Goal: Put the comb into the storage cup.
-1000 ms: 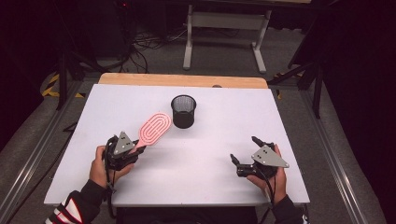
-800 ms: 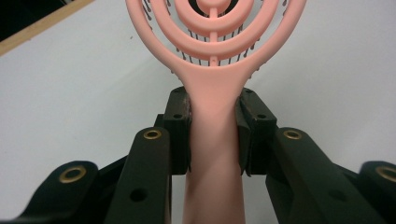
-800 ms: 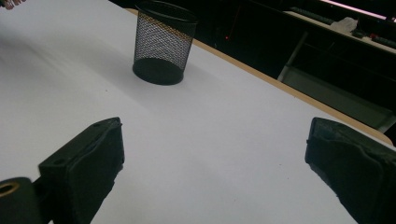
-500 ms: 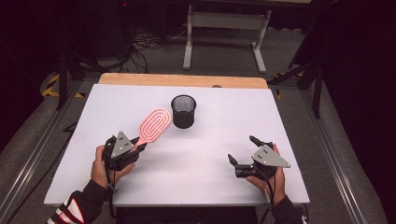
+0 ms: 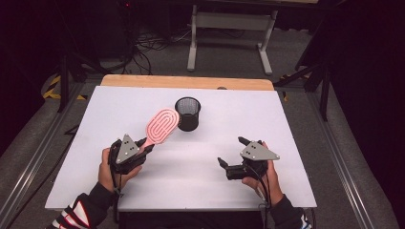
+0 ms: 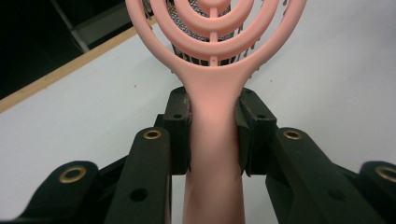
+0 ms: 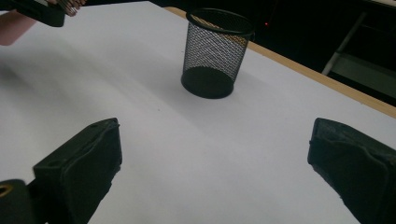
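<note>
The left gripper (image 5: 142, 148) sits low at the near left of the table (image 5: 296, 119), angled toward the cup (image 5: 187, 113). Its jaws are closed on the handle of a pink brush (image 6: 215, 98), whose oval head of concentric rings reaches just beside the black mesh cup. At the right, the right gripper (image 5: 230, 154) points left, jaws wide apart, holding nothing.

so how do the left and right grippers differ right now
The left gripper is shut on the pink hairbrush, its jaws clamped on the handle; the right gripper is open and holds nothing. The left gripper points its brush toward the black mesh cup; the right gripper sits farther back from it over bare table. Both are hand-held and carry a grey plate on top.
</note>
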`<action>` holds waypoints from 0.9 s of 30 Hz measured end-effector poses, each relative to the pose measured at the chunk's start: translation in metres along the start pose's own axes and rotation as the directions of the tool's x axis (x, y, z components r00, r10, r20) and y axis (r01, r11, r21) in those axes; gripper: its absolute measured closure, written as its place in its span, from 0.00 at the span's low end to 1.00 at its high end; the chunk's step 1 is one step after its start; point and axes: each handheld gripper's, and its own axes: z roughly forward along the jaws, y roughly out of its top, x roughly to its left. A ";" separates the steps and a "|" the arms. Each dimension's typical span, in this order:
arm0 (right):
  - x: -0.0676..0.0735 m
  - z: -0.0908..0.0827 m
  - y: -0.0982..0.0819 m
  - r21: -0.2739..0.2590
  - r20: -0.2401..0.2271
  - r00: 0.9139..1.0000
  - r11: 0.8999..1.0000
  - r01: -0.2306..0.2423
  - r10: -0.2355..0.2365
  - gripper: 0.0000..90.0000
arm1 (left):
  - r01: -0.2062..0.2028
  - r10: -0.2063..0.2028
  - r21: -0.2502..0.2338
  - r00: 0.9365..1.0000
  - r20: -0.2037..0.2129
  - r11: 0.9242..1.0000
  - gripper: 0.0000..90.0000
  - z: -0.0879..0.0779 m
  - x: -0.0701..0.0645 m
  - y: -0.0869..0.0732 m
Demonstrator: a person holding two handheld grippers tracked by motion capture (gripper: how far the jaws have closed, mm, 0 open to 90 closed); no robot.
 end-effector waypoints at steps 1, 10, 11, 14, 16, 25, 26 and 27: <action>0.001 0.001 0.002 -0.006 -0.006 1.000 1.000 -0.003 0.003 0.04 | 0.002 -0.002 -0.007 1.000 0.005 1.000 0.78 0.000 0.000 0.001; 0.003 0.006 0.015 -0.065 -0.070 0.997 0.997 -0.049 0.044 0.03 | -0.018 0.018 -0.057 1.000 0.002 0.998 0.78 0.003 -0.005 0.011; 0.002 0.005 0.018 -0.082 -0.095 0.994 0.995 -0.054 0.046 0.03 | -0.017 0.018 -0.062 1.000 0.002 0.998 0.78 0.003 -0.006 0.012; 0.003 0.007 0.024 -0.101 -0.084 0.995 0.993 -0.065 0.056 0.05 | -0.018 0.018 -0.070 1.000 0.003 0.997 0.78 0.006 -0.007 0.014; 0.002 0.012 0.026 -0.088 -0.089 0.994 0.993 -0.075 0.068 0.05 | -0.016 0.016 -0.075 1.000 0.006 0.997 0.78 0.008 -0.008 0.015; 0.004 0.026 0.036 -0.090 -0.154 0.978 0.983 -0.157 0.142 0.05 | -0.025 0.026 -0.112 1.000 0.011 0.993 0.78 0.011 -0.015 0.022; 0.004 0.027 0.038 -0.087 -0.157 0.976 0.982 -0.166 0.151 0.06 | -0.025 0.027 -0.115 1.000 0.012 0.993 0.78 0.011 -0.016 0.023; 0.005 0.028 0.039 -0.089 -0.158 0.976 0.983 -0.163 0.148 0.05 | -0.025 0.027 -0.118 1.000 0.014 0.993 0.78 0.011 -0.017 0.024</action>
